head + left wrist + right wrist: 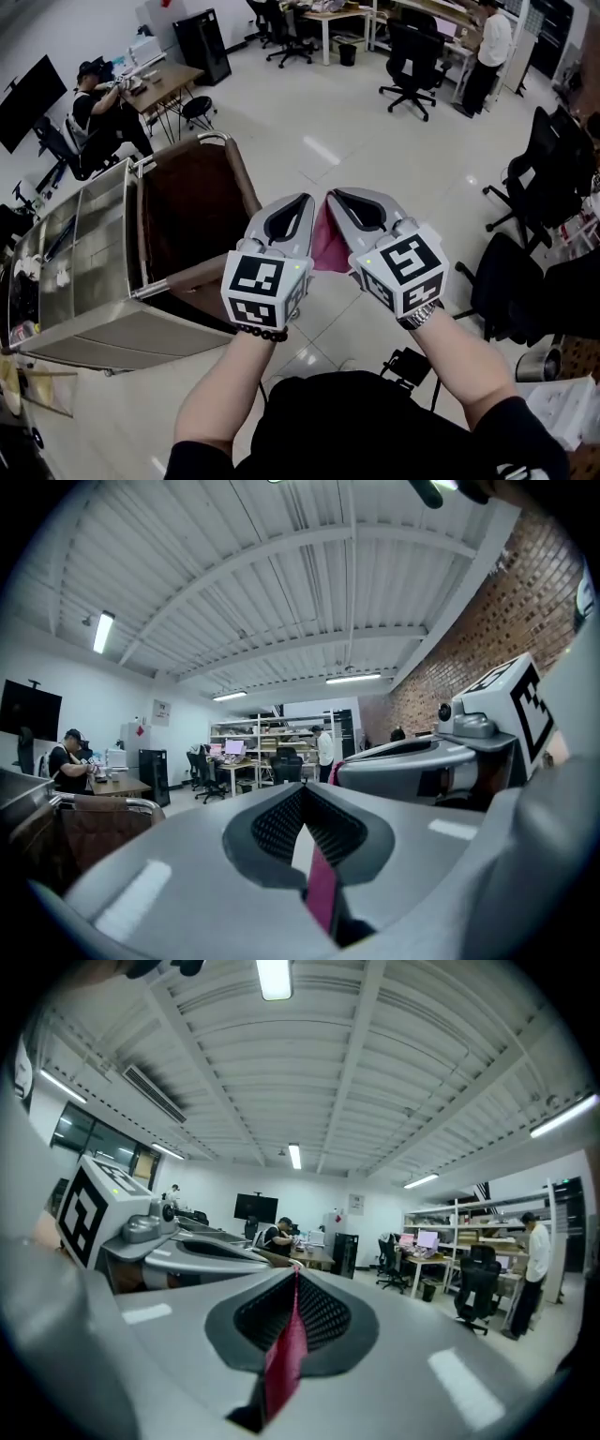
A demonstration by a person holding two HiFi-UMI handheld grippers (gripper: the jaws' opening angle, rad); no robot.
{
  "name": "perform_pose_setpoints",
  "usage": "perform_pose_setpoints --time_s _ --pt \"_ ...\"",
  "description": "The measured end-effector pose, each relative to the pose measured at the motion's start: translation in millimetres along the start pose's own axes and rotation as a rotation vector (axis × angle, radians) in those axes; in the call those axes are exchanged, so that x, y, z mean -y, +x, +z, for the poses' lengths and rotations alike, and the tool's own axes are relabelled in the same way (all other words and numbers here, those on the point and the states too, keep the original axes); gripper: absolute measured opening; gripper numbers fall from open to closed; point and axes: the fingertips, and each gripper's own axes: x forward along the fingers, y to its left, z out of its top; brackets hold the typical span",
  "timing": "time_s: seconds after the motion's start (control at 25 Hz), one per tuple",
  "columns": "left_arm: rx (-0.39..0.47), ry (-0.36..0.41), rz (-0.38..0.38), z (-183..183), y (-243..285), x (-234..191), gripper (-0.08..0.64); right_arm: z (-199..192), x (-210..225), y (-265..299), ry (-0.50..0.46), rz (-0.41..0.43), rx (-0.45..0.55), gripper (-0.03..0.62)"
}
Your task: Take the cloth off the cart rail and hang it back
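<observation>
The cloth [328, 246], a pink piece, hangs in the air between the two tools, off the cart and touching nothing else that shows. The left gripper [302, 199] has its jaws closed on one edge of it, and the right gripper [334, 195], just beside it with tips nearly meeting, has its jaws closed on the other edge. In the left gripper view a thin pink strip [321, 892] runs down the slit of the closed jaws, and the right gripper view shows the same thing [284, 1363]. So the take-off half of the task looks done, and the step in hand is, by my reading, the carry back toward the cart. The cart rail [214, 139] lies out to the left of the left gripper and somewhat ahead of it, well apart from the cloth. The next move calls for swinging both tools leftward together and keeping the cloth spread between them. They must clear the bar before lowering, so that the cloth falls on both sides of it, and only then should the jaws part. Much is hard to judge. The marker cubes [265, 286] and the gripper bodies cover most of the cloth, so its lower edge and full size are hidden. A brown sheet [192, 211] covers that end of the cart [89, 281], and I cannot tell what it is or how much bare rail is free.
</observation>
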Motion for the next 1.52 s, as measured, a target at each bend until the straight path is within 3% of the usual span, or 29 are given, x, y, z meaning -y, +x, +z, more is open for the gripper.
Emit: perform_pose_setpoints --time_s 0.16,0.32,0.44,0.8,1.08,1.52 --pt "-0.029 0.026 0.062 -12 10 0 0.003 -6 8 3 0.007 0.068 0.029 0.004" --pt "-0.051 0.038 0.09 -9 33 22 0.003 -4 34 -13 0.029 0.105 0.052 0.003" --pt "-0.058 0.041 0.121 0 42 16 0.003 -2 42 -6 0.044 0.142 0.066 0.003" --pt "-0.035 0.052 0.203 5 49 -33 0.003 -10 48 40 0.038 0.206 0.1 0.004" --pt "-0.015 0.029 0.248 8 74 -86 0.003 -8 67 113 0.035 0.283 0.123 0.005" --pt "-0.049 0.028 0.421 17 78 -162 0.003 14 67 194 0.051 0.439 0.153 0.005"
